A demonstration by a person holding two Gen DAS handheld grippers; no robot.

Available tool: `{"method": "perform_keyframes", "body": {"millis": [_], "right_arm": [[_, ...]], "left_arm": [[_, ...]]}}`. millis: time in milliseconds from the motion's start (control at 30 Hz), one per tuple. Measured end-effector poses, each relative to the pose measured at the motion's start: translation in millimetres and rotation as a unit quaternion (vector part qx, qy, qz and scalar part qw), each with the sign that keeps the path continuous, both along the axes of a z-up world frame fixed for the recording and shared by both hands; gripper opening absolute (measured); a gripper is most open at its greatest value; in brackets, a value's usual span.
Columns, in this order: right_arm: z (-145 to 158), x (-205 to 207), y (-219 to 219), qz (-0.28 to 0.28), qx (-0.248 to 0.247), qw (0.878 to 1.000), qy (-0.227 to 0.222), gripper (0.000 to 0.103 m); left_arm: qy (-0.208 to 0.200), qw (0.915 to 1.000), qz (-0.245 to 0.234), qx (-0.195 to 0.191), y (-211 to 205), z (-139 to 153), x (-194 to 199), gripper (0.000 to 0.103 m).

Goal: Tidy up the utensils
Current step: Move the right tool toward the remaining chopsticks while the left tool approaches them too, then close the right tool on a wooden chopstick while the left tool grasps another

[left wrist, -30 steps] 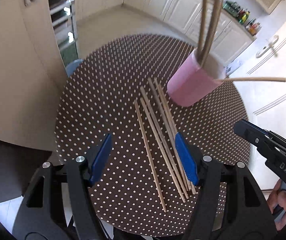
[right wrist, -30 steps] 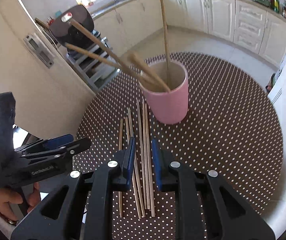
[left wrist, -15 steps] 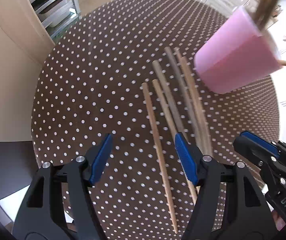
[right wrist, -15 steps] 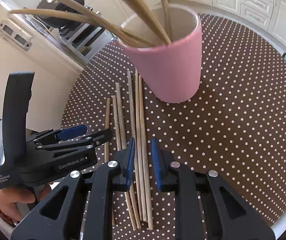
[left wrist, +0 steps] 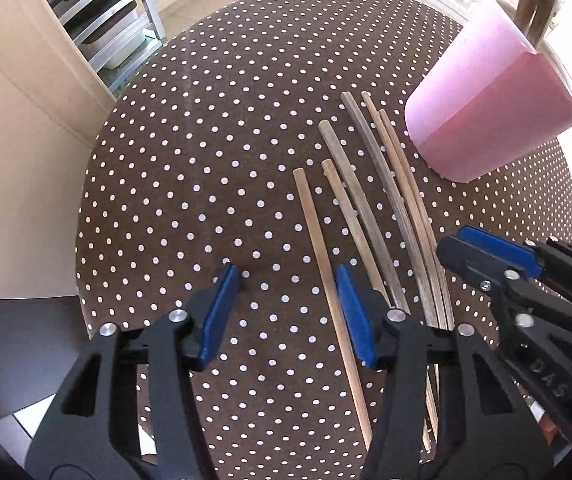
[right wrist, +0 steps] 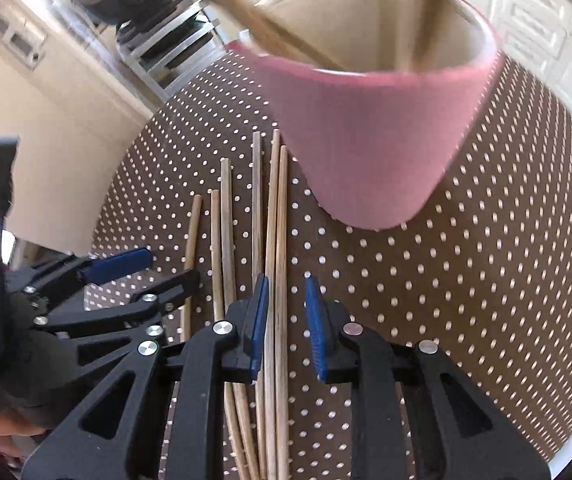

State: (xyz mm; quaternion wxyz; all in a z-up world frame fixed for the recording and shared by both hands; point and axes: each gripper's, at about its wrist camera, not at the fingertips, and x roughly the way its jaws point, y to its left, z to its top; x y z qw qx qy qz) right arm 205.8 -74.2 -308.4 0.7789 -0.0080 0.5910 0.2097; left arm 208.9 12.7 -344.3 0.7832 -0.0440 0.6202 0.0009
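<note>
Several wooden chopsticks (left wrist: pixel 370 216) lie side by side on the round brown polka-dot table (left wrist: pixel 206 160), also in the right wrist view (right wrist: pixel 274 216). A pink cup (left wrist: pixel 490 116) stands beyond them holding more sticks (right wrist: pixel 370 128). My left gripper (left wrist: pixel 286 280) is open, low over the table, with the leftmost chopstick (left wrist: pixel 322 256) between its fingers. My right gripper (right wrist: pixel 286 292) is open, narrowly, low over the rightmost chopsticks (right wrist: pixel 280 280), which run between its fingers. Each gripper shows in the other's view: the right one (left wrist: pixel 486 256), the left one (right wrist: pixel 134 272).
The table's edge (left wrist: pixel 86 216) curves close on the left, with a beige cabinet (left wrist: pixel 18 160) and a metal rack (left wrist: pixel 114 28) beyond. White kitchen cabinets (right wrist: pixel 538 28) stand behind the cup.
Both grippers have come down and forward, close to the chopsticks. The right gripper's jaws have opened slightly. The cup looms larger in both views.
</note>
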Motion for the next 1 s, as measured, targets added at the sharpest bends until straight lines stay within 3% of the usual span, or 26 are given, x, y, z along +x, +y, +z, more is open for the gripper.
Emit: {"method": "perform_keyframes", "body": {"millis": [100, 400, 667, 767, 933, 1000], "right_arm": [[-5.3, 2.5, 12.8, 0.019, -0.034, 0.999, -0.008, 0.018], [-4.7, 7.4, 13.9, 0.023, -0.036, 0.999, -0.017, 0.018], [-10.3, 4.3, 5.4, 0.017, -0.036, 0.999, -0.010, 0.018], [-12.4, 6.7, 12.9, 0.024, -0.056, 0.998, -0.016, 0.018], [-14.3, 10.8, 21.1, 0.040, -0.069, 0.997, -0.023, 0.016], [-15.0, 11.1, 16.8, 0.038, -0.062, 0.997, -0.014, 0.007]], "left_arm": [[0.000, 1.0000, -0.003, 0.001, -1.1, 0.0, -1.3, 0.049], [0.005, 0.9998, 0.005, -0.020, 7.9, -1.0, 3.9, 0.049], [0.011, 0.9998, 0.001, -0.015, 6.2, -2.1, 3.6, 0.049], [0.019, 0.9998, -0.005, -0.008, 2.8, -1.7, 5.2, 0.048], [0.024, 0.9997, -0.001, 0.005, 6.6, -0.5, 7.5, 0.029], [0.027, 0.9996, 0.003, -0.001, 13.0, -0.7, 7.0, 0.022]]}}
